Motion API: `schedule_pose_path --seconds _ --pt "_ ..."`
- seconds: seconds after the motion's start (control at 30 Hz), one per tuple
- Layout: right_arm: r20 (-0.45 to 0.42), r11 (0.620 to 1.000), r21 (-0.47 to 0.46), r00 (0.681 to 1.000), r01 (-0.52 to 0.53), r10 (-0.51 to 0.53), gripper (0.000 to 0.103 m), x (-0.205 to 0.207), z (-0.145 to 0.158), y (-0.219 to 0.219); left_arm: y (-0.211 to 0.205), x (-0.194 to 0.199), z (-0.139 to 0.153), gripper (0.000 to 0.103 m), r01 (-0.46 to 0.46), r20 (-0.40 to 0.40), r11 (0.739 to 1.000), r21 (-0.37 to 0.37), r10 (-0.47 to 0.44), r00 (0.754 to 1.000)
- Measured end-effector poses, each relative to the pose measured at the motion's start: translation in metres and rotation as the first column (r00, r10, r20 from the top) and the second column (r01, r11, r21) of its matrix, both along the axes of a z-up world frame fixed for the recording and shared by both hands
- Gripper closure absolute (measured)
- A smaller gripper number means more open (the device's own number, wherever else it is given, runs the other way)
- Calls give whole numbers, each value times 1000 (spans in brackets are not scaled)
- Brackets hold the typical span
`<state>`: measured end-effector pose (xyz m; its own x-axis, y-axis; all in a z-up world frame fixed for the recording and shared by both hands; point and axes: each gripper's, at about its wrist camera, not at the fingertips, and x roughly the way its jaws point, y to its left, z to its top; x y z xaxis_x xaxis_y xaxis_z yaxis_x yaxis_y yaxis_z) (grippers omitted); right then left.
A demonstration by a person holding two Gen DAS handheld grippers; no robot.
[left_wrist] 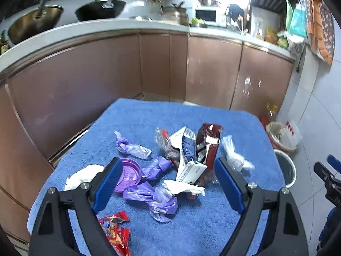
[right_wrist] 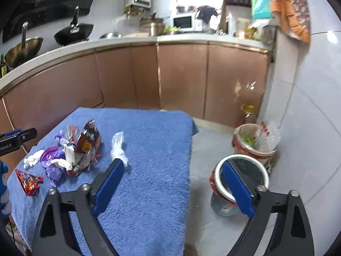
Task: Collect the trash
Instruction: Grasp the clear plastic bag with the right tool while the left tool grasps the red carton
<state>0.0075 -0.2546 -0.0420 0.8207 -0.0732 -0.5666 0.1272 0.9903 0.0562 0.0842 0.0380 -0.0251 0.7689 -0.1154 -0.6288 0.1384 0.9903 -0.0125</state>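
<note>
Trash lies on a blue towel-covered table: purple bags, a purple lid, a white carton, a dark red wrapper, a clear plastic bag, white tissue and a red snack packet. My left gripper is open above the pile, empty. My right gripper is open and empty over the table's right edge, with a white-rimmed bin below on the floor. The clear bag lies by its left finger.
A second bin full of rubbish stands behind the white-rimmed one by the tiled wall. Brown cabinets and a counter with woks and a microwave run behind the table. The white-rimmed bin also shows in the left wrist view.
</note>
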Motion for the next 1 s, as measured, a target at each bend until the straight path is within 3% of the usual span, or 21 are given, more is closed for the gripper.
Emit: schedule_pose_path --seconds 0.07,0.13,0.2,0.43,0.6,0.77,0.87,0.97,1.0 --pt "-36 999 21 998 -45 45 27 17 -9 3 -4 13 -5 18 32 -34 999 -15 -32 999" --pt "-71 993 62 992 -103 108 38 39 -18 8 -7 26 -11 35 64 -71 997 -30 -66 995" --pt "-97 983 99 982 -154 164 46 57 -26 14 -10 38 -17 42 114 -118 992 -54 -120 986" --pt "-172 939 183 931 -290 321 49 113 -52 39 -35 58 -49 58 255 -241 966 -40 -257 936" --pt "-219 918 212 899 -336 380 49 145 -68 53 -34 80 -59 60 242 -280 969 -45 -245 928" --pt "-223 906 235 887 -353 404 49 164 -73 57 -26 102 -46 60 233 -269 967 -101 -252 930" --pt "-233 904 241 883 -353 407 49 172 -79 61 -37 106 -40 60 274 -267 954 -123 -298 916" --pt "-250 903 251 878 -349 409 50 177 -88 61 -58 109 -43 60 316 -279 944 -96 -330 902" --pt "-258 903 256 875 -346 409 54 179 -92 61 -65 111 -46 60 319 -291 944 -83 -329 898"
